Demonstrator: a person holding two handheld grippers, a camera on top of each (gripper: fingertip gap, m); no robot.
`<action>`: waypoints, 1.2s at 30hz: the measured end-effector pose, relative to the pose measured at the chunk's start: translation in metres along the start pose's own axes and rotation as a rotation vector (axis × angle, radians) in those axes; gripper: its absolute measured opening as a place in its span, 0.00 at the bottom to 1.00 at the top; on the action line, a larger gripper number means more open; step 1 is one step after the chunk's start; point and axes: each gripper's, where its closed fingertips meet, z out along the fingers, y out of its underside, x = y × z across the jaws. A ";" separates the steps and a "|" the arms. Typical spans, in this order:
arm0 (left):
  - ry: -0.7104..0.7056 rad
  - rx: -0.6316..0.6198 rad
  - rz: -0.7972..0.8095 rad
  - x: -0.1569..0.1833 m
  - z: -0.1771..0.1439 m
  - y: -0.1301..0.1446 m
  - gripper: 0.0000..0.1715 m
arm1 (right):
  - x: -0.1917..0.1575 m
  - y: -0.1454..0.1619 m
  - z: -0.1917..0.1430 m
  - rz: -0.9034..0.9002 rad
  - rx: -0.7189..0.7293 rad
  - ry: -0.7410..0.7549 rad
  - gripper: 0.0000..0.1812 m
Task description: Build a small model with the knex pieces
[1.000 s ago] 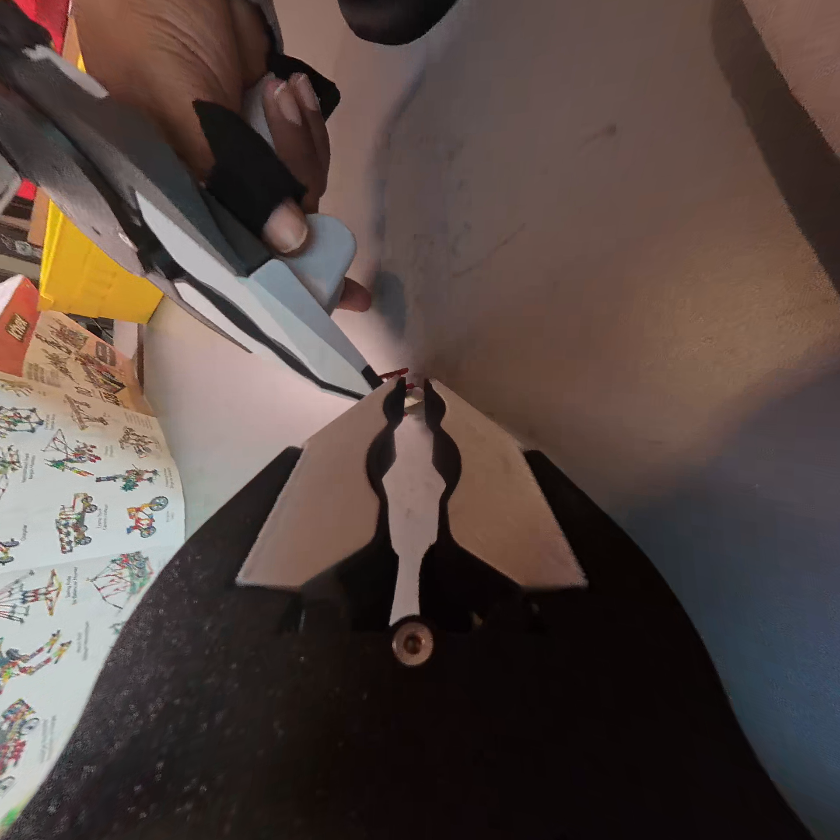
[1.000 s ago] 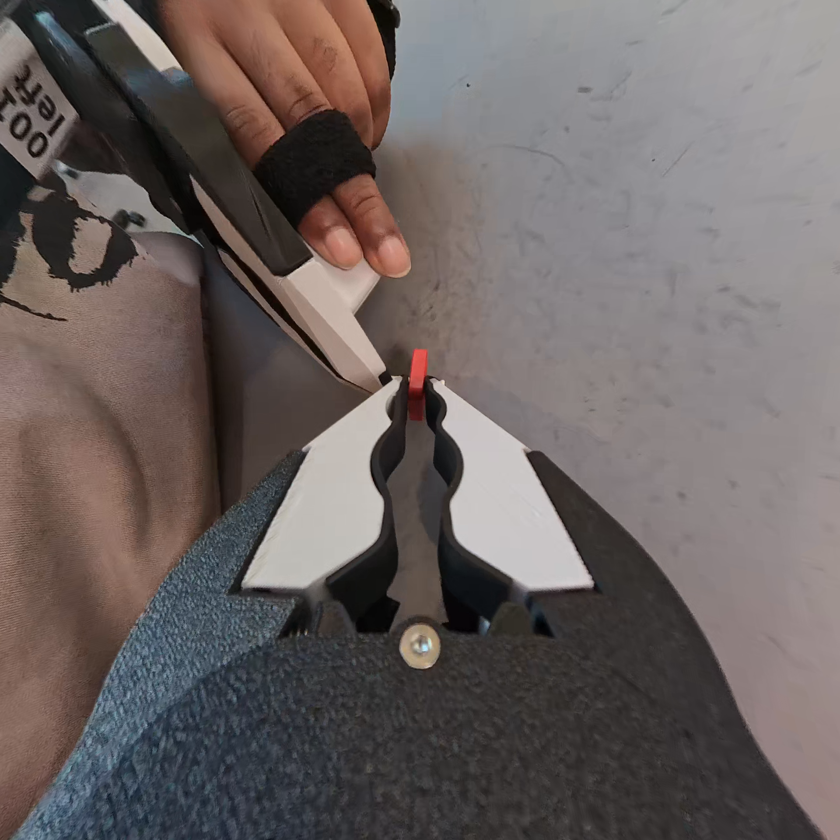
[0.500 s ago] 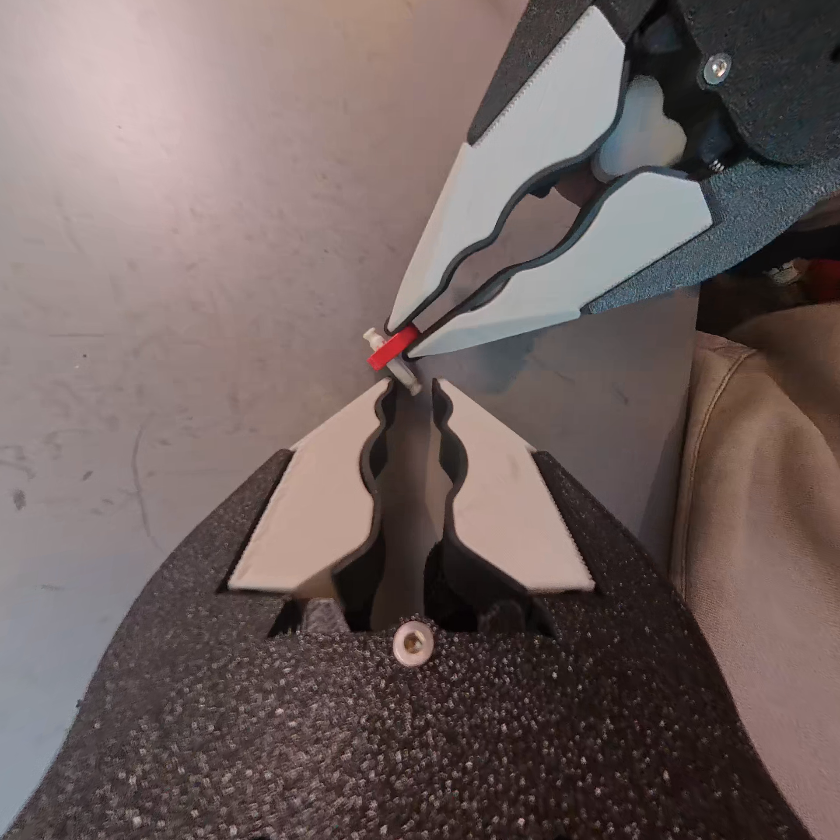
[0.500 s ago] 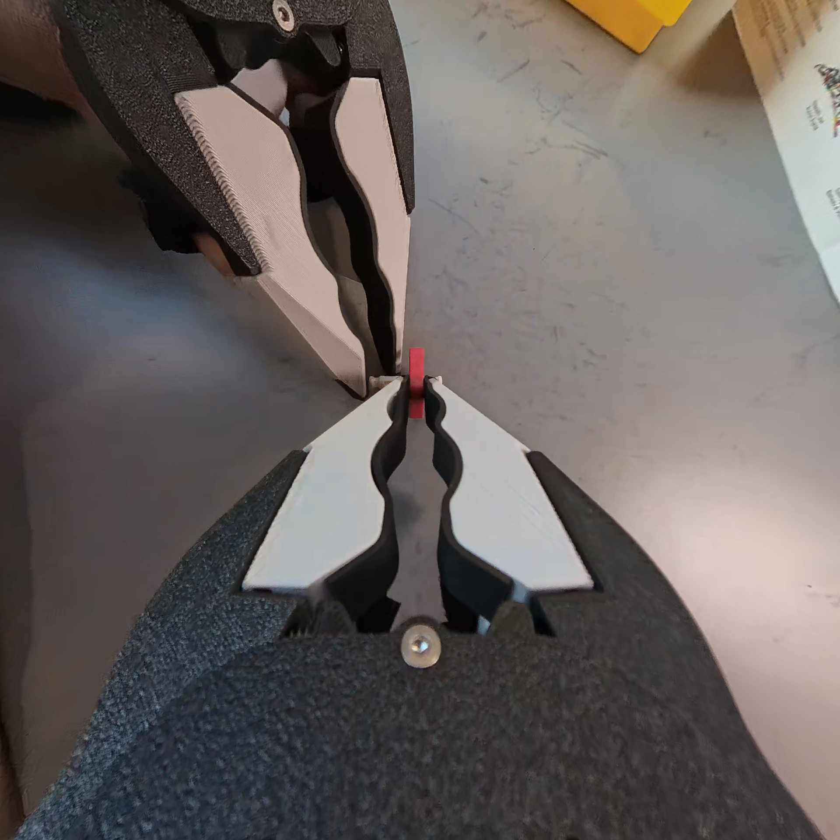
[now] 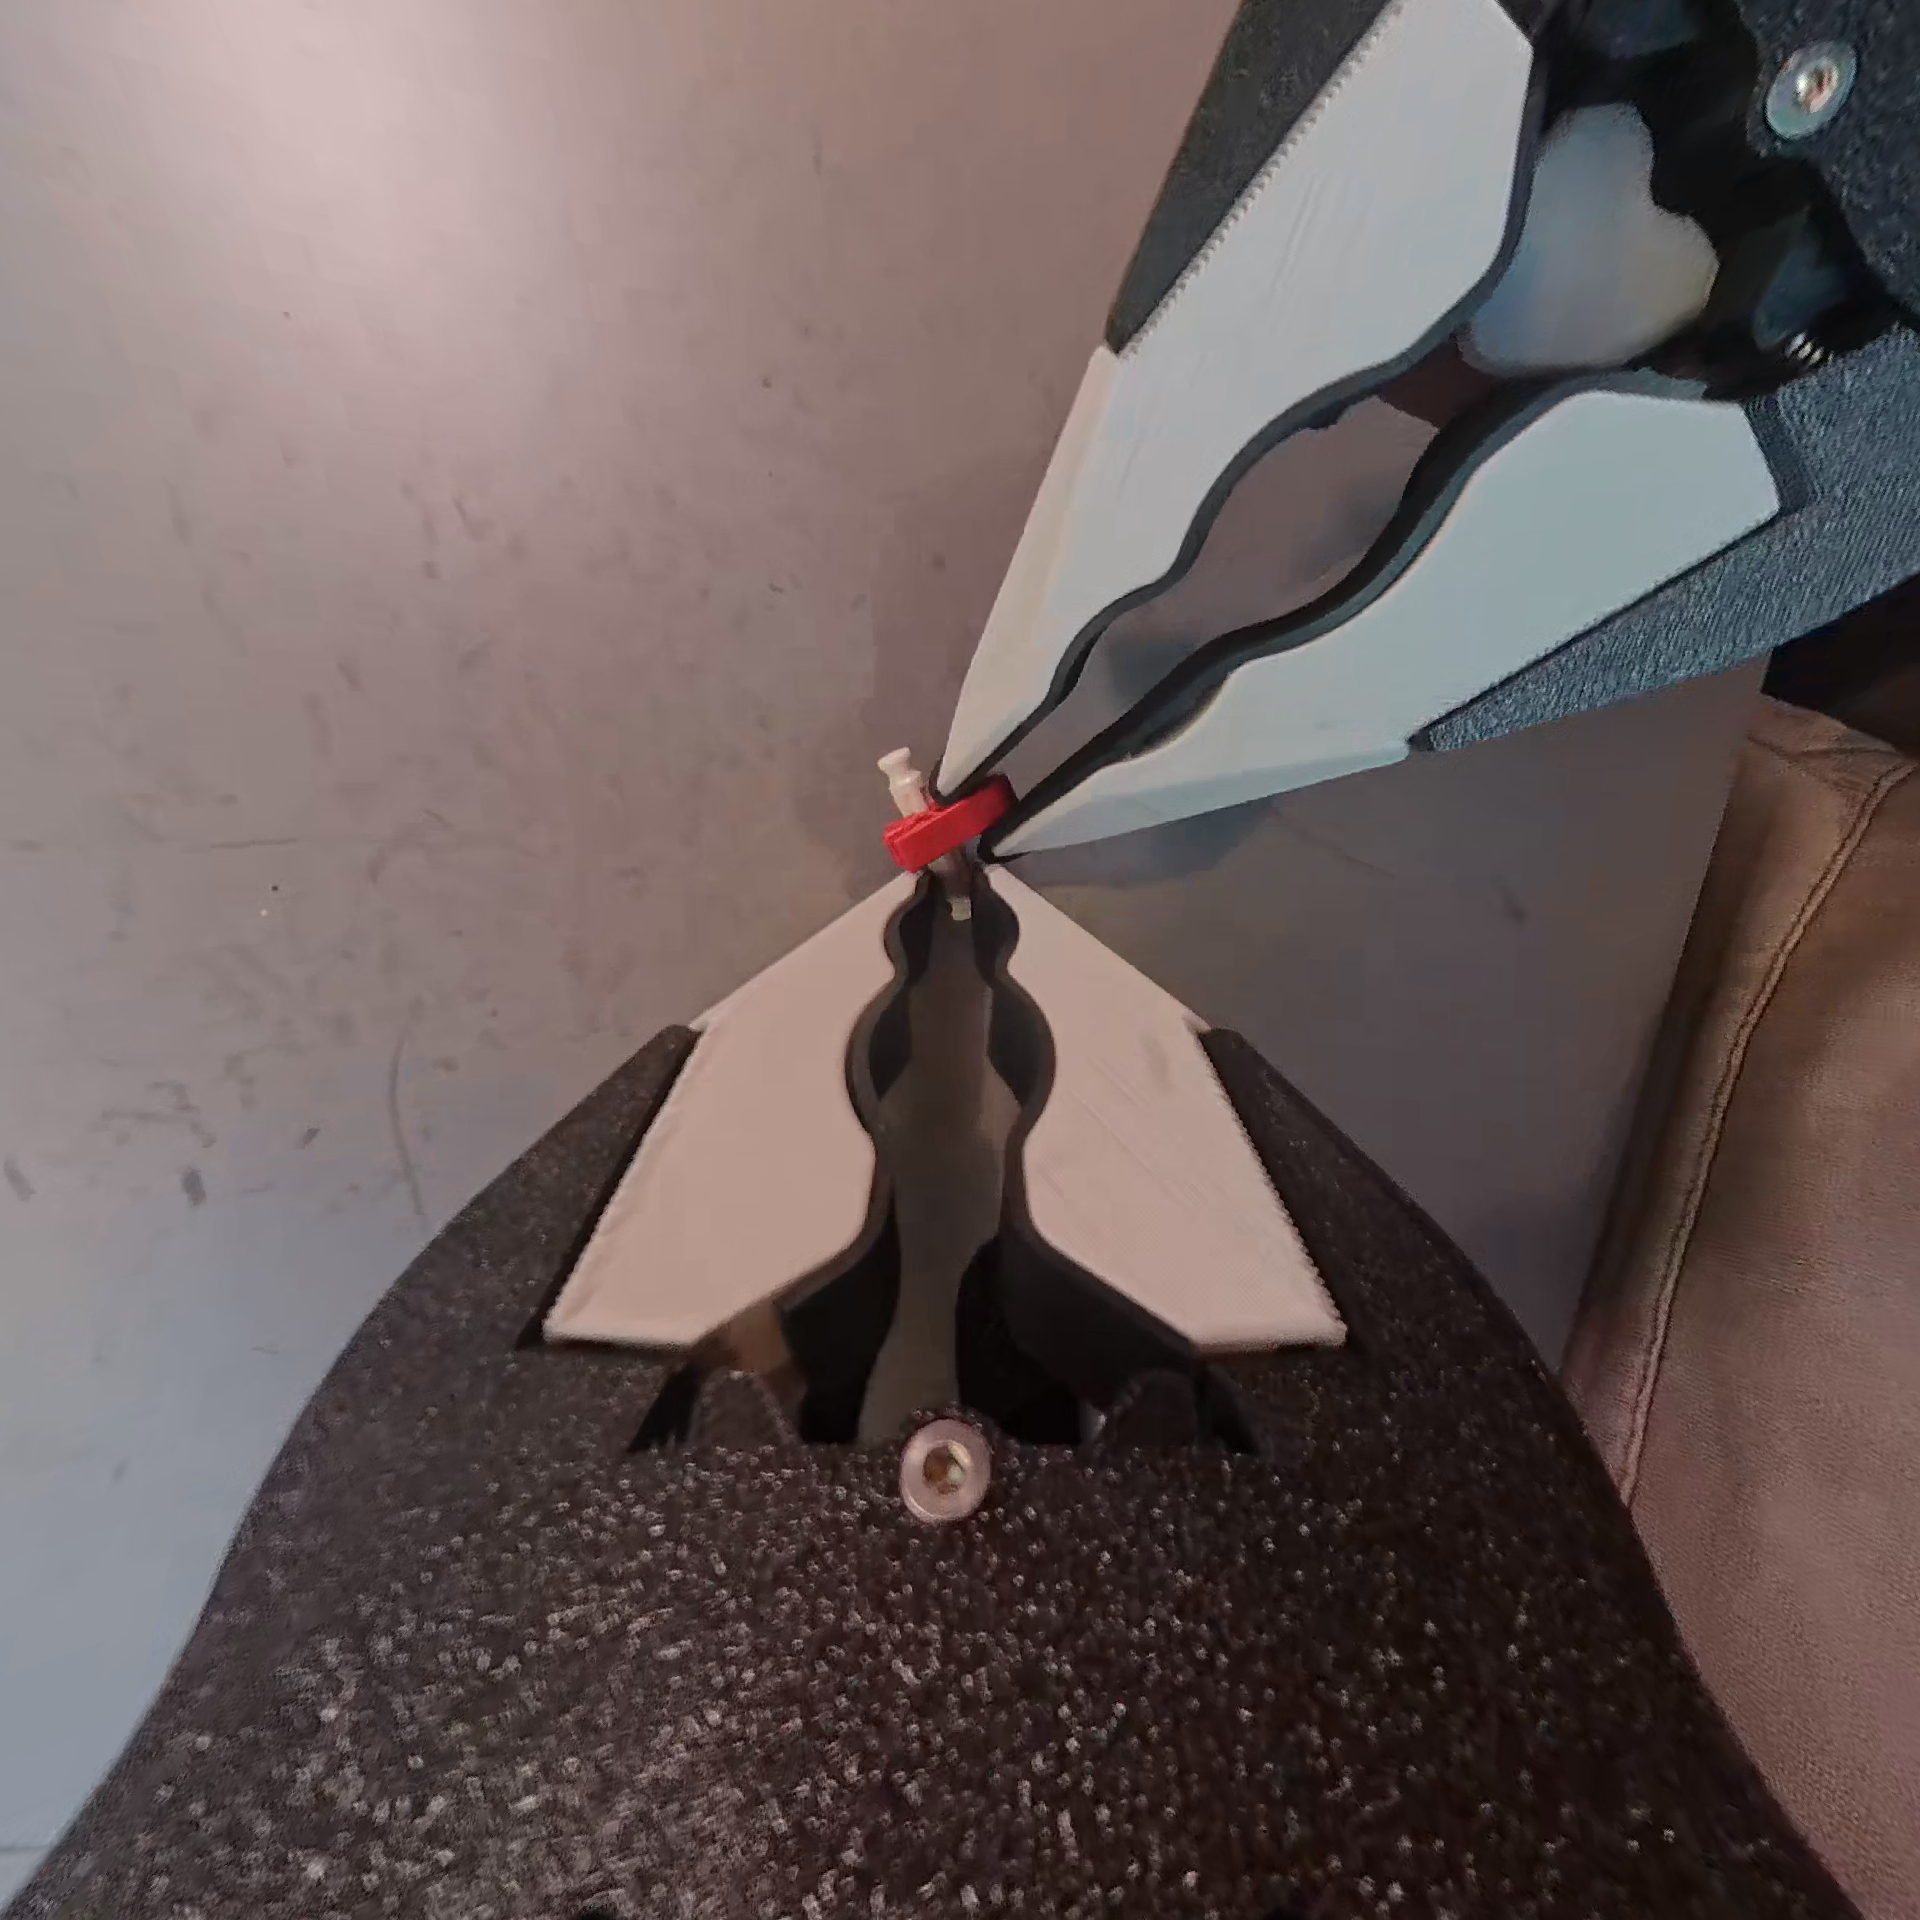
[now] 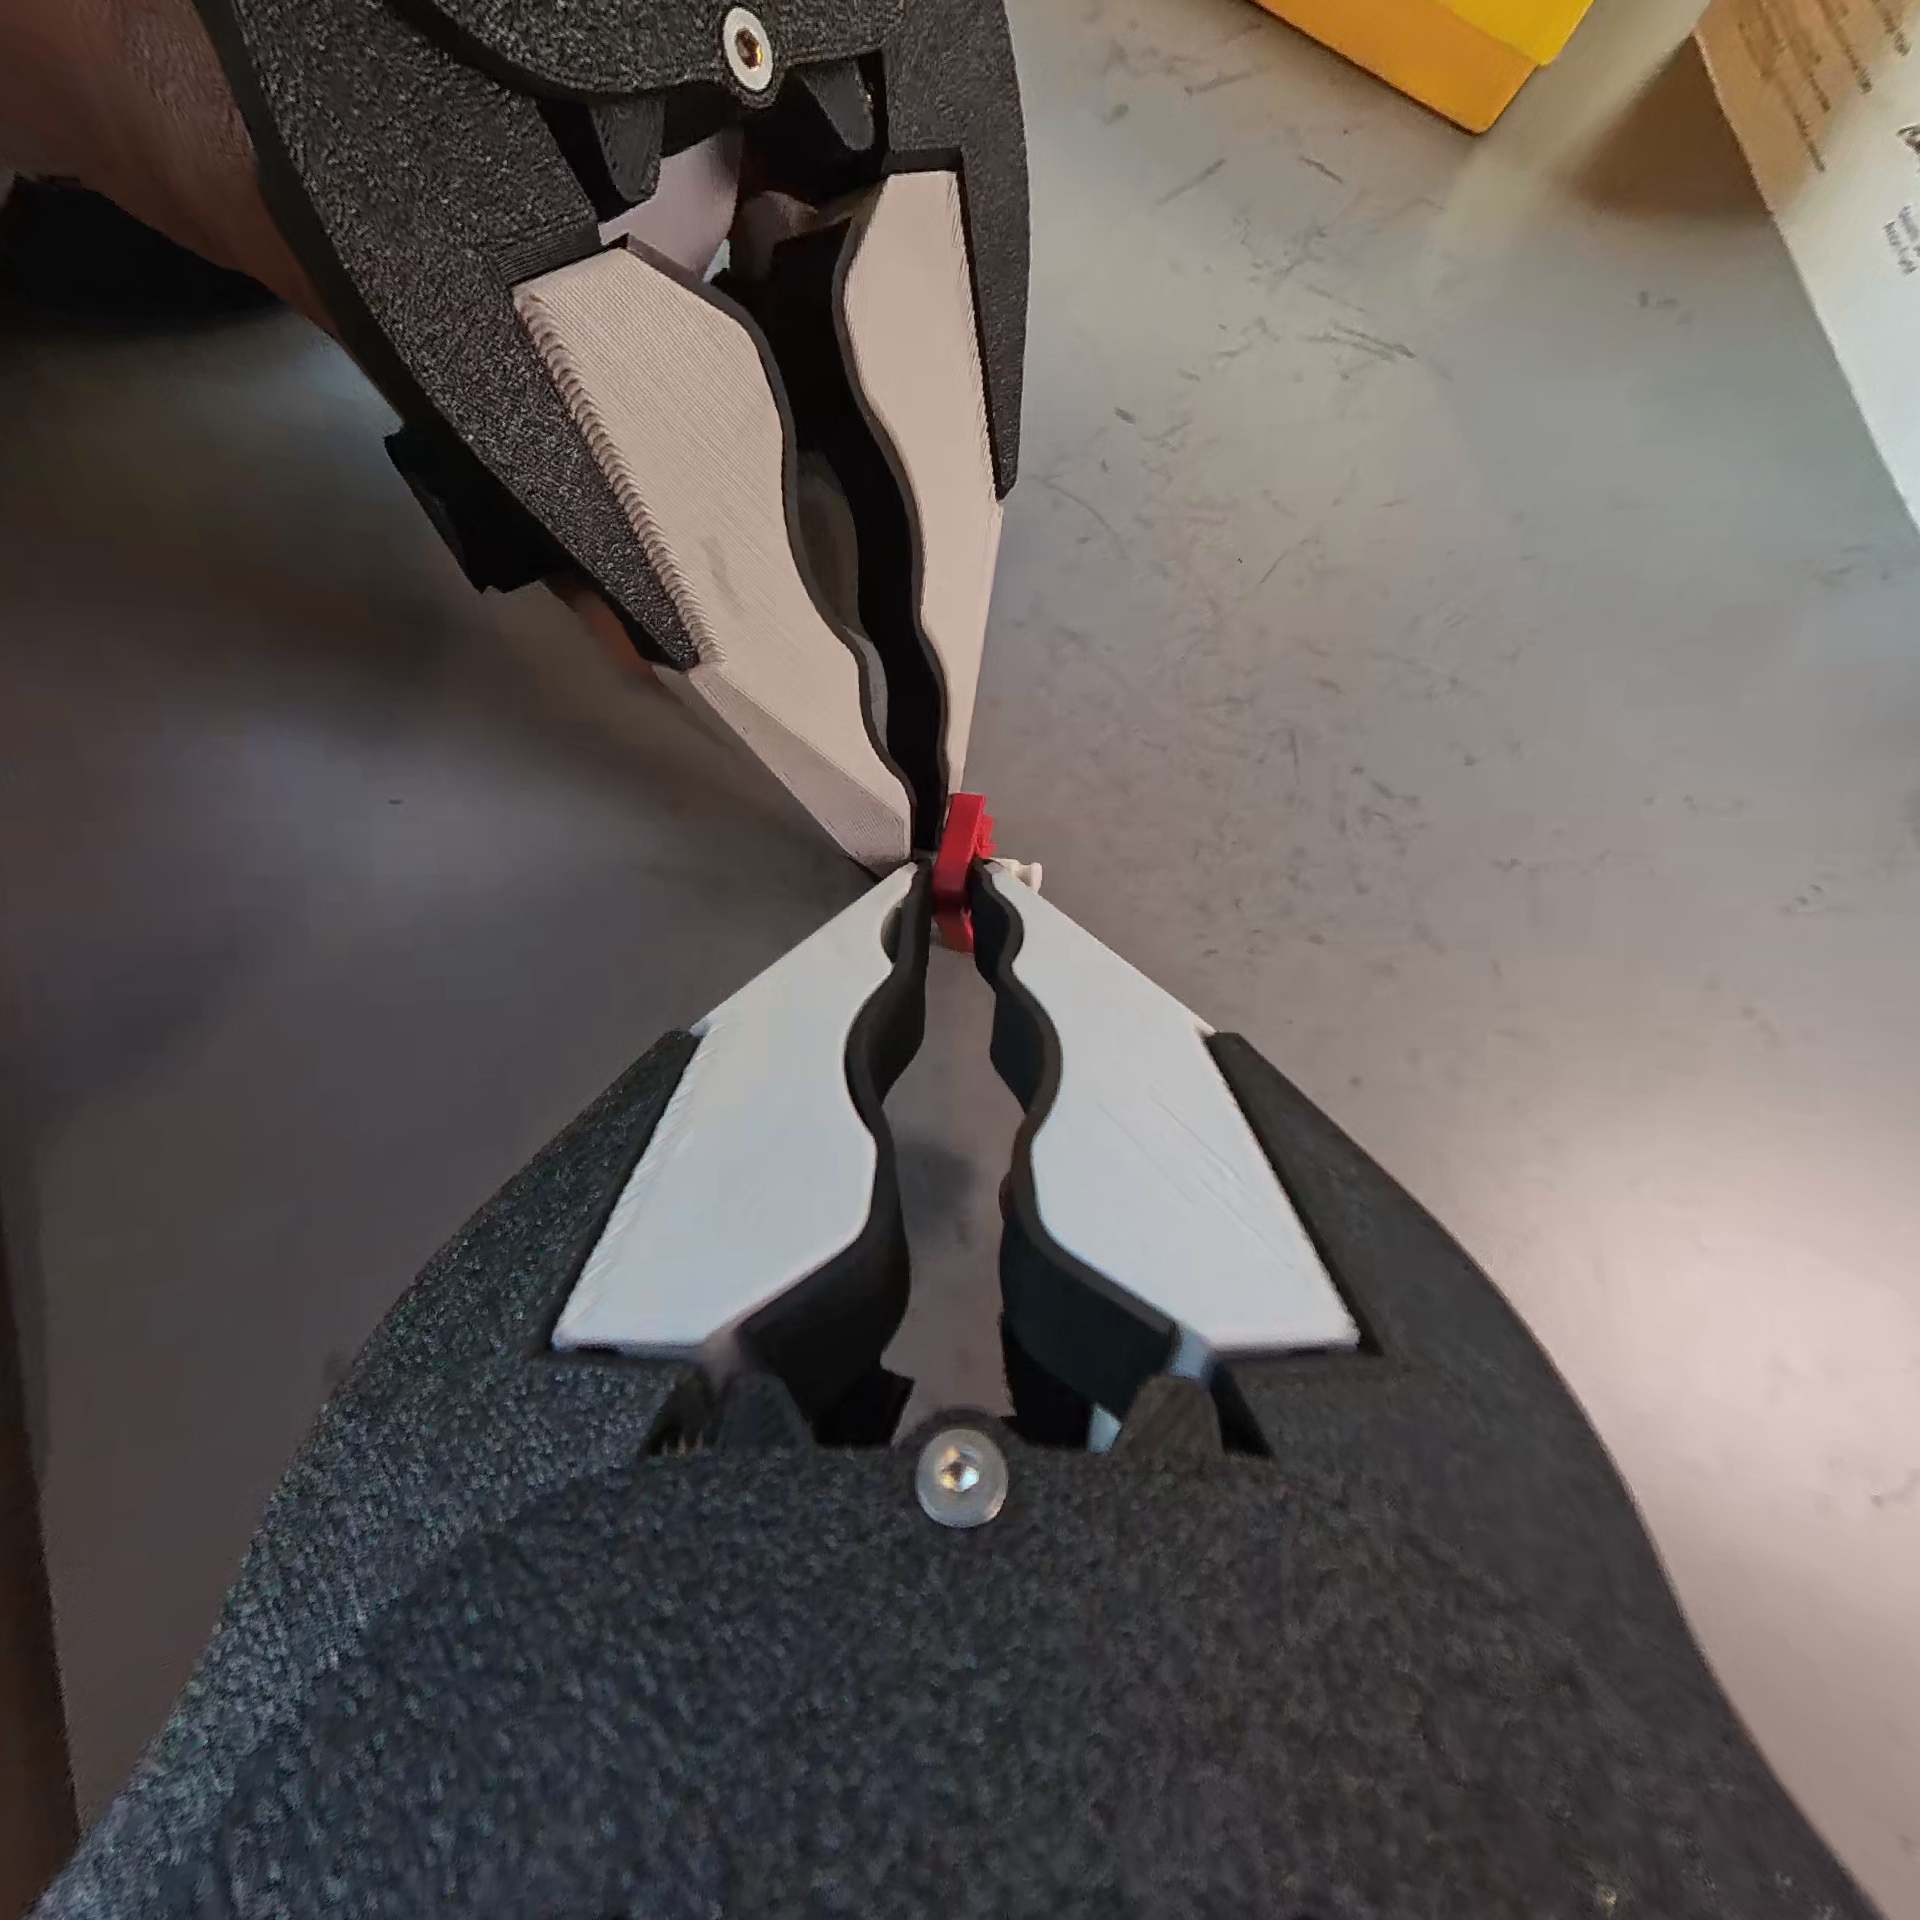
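Left claw (image 5: 954, 883) and right claw (image 6: 948, 883) meet tip to tip, both pinched closed.

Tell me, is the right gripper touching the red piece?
Touching. The right wrist view shows the right gripper with its fingertips clamped on both faces of the small red connector piece, no gap either side.
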 end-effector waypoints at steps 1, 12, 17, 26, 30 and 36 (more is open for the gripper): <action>0.000 -0.018 0.017 0.000 0.000 0.000 0.03 | 0.000 0.000 0.000 0.003 -0.001 -0.041 0.02; 0.045 -0.085 0.148 -0.001 0.001 0.000 0.03 | -0.001 0.001 -0.002 0.226 -0.033 -0.602 0.03; 0.062 -0.066 0.141 0.000 0.000 0.000 0.03 | 0.000 -0.001 0.002 0.128 -0.099 -0.499 0.05; 0.025 0.031 0.180 0.000 0.000 0.000 0.03 | 0.001 -0.001 0.004 -0.070 -0.056 -0.143 0.03; 0.021 0.116 0.157 -0.004 -0.003 -0.007 0.04 | 0.008 -0.002 0.003 -0.118 0.017 -0.077 0.02; 0.084 0.230 0.048 -0.027 -0.021 -0.025 0.06 | 0.035 -0.024 -0.007 -0.510 0.110 0.286 0.02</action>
